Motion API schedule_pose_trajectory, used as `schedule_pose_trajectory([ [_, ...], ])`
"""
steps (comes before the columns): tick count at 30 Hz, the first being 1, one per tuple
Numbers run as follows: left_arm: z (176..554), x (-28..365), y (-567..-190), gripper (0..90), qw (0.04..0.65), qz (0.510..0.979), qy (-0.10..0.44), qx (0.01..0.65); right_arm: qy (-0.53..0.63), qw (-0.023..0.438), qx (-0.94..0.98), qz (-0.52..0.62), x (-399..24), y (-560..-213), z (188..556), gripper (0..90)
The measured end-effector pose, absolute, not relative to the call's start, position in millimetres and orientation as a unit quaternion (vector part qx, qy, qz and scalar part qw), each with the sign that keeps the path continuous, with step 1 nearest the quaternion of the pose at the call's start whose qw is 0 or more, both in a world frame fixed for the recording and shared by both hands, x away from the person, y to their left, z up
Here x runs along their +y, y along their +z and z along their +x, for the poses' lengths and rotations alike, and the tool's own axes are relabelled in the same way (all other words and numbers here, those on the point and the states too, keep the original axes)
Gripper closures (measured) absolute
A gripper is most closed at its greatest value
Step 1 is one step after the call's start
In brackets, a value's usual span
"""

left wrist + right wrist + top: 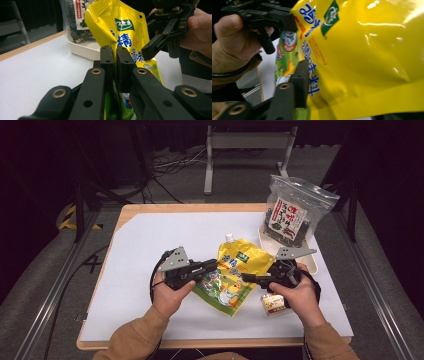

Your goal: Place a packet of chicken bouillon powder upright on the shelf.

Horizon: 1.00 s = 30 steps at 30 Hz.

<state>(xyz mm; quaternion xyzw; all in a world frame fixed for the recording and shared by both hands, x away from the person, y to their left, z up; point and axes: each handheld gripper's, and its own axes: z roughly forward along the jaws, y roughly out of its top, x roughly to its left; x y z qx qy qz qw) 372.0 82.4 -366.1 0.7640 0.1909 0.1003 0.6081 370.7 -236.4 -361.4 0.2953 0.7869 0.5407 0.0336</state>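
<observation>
White table [150, 245]: yellow pouch [235, 270] clamped in left tongs [212, 265], right tongs [248, 279] alongside.

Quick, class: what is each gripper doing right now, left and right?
Left gripper: closed on the yellow pouch.
Right gripper: jaws part open around the pouch's edge; a grip cannot be told.

- Yellow spouted pouch [234, 272]: glossy, with blue lettering, a green logo, a green printed lower end and a white cap at its top.
- It sits at the centre of the high view, tilted, its edge pinched and lifted.
</observation>
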Motion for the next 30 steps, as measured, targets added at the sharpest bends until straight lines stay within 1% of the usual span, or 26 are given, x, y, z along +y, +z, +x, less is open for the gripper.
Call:
schedule_pose_trajectory([
  [1,372.0,82.4,-366.1,85.2,0.608,0.764,0.100,0.191,0.541,0.034,0.787,0.295,-236.4,-361.4,370.7,59.4],
  [2,372.2,84.3,-366.6,85.0,0.610,0.762,0.100,0.194,0.545,0.028,0.788,0.284,-235.8,-359.4,370.2,66.4],
  [3,372.2,84.3,-366.6,85.0,0.610,0.762,0.100,0.194,0.545,0.028,0.788,0.284,-235.8,-359.4,370.2,66.4],
  [6,372.0,87.3,-367.3,84.9,0.613,0.758,0.098,0.197,0.564,-0.008,0.781,0.269,-237.8,-356.7,371.5,80.7],
  [7,371.2,87.7,-367.4,84.9,0.614,0.758,0.096,0.200,0.569,-0.019,0.777,0.268,-238.0,-356.1,372.1,83.5],
  [8,371.2,88.6,-367.2,85.0,0.612,0.759,0.100,0.198,0.571,-0.020,0.778,0.263,-237.6,-355.6,372.4,85.8],
  [11,371.0,91.0,-368.3,84.9,0.613,0.757,0.098,0.204,0.567,-0.017,0.783,0.257,-234.9,-352.5,371.5,86.6],
  [15,370.3,93.1,-368.0,83.7,0.614,0.756,0.100,0.206,0.557,0.006,0.794,0.242,-230.7,-343.9,367.9,87.1],
  [20,368.0,95.6,-365.9,82.1,0.619,0.753,0.099,0.202,0.551,0.019,0.804,0.225,-229.9,-334.4,366.5,87.2],
  [26,366.6,99.0,-364.8,79.3,0.620,0.752,0.097,0.202,0.533,0.041,0.822,0.196,-226.9,-321.7,365.4,87.3],
  [30,366.0,102.9,-364.2,75.1,0.618,0.753,0.093,0.208,0.518,0.051,0.835,0.179,-223.8,-312.9,366.8,87.4],
])
